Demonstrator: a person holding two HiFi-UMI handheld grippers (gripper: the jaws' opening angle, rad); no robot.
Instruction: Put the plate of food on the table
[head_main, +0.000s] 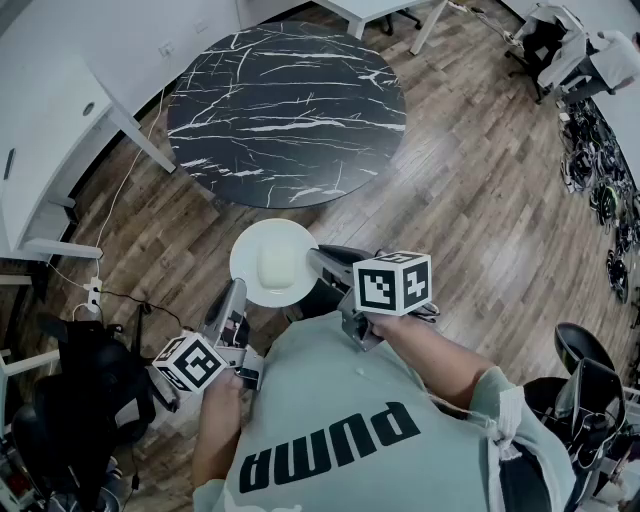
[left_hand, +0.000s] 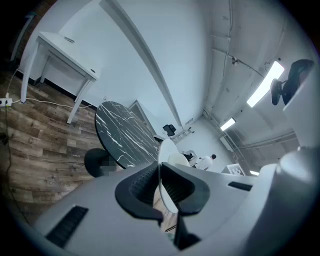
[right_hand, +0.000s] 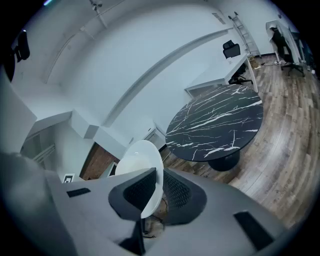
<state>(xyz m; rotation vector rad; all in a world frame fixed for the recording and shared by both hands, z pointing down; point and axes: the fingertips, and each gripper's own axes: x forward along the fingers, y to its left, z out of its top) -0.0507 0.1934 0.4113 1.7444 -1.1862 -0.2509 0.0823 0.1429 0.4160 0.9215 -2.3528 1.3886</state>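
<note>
The left gripper (head_main: 238, 289) has its jaws closed on the plate (head_main: 252, 244) rim at about 7 o'clock. Its own view shows the thin white edge clamped between them. The plate, with a pale lump of food (head_main: 277, 266) at its middle, hangs level above the floor (head_main: 470, 200). The right gripper (head_main: 318, 262) clamps the rim at 3 o'clock. The black tabletop (head_main: 285, 110) lies at 12 o'clock from the plate, near its far edge — so the carry likely runs straight ahead, both arms about equally near.
</note>
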